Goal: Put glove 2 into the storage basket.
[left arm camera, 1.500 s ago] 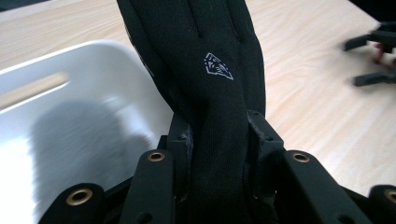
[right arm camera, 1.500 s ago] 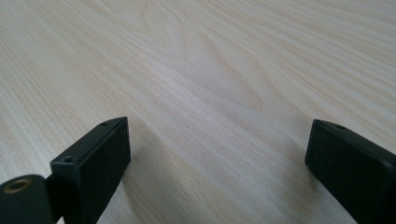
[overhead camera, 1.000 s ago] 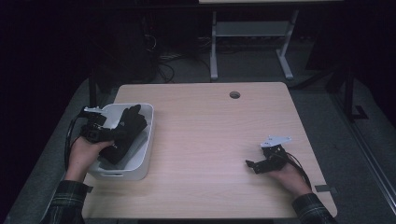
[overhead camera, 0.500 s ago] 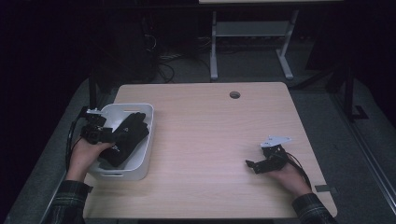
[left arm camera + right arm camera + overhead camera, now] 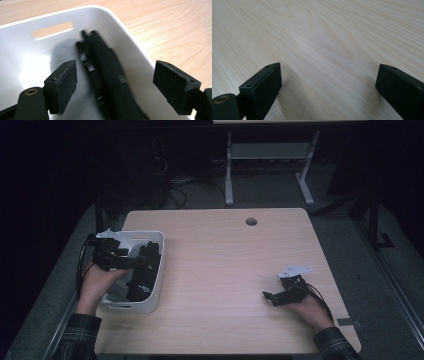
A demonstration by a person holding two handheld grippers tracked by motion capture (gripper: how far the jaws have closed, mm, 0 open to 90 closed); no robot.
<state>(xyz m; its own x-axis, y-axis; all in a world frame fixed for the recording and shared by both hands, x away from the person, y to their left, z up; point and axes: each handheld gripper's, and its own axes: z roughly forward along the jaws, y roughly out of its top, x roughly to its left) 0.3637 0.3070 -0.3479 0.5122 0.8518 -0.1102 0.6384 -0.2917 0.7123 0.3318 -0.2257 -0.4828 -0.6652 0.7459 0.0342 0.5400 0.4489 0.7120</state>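
A white bin (image 5: 154, 296) stands at the table's left and holds dark black parts (image 5: 144, 272). My left gripper (image 5: 136, 262) hovers over the bin's left side, pointing right across it. In the left gripper view a long notched black part (image 5: 105, 75) leans against the bin's inner wall (image 5: 27, 57), beyond the left gripper (image 5: 115, 75). Its jaws have just been opening, and the pads (image 5: 63, 82) touch nothing. My right gripper (image 5: 268, 296) rests on the table (image 5: 225, 260) at the right. Its jaws are wide apart over bare wood (image 5: 319, 37).
A round cable hole (image 5: 251, 221) sits near the table's far edge. Beyond the table are a white metal frame (image 5: 270, 155) and cables on a dark floor.
The left gripper's jaws have opened wide and the hand has shifted slightly over the bin. The black part now lies free against the bin's right wall. The right hand has stayed still.
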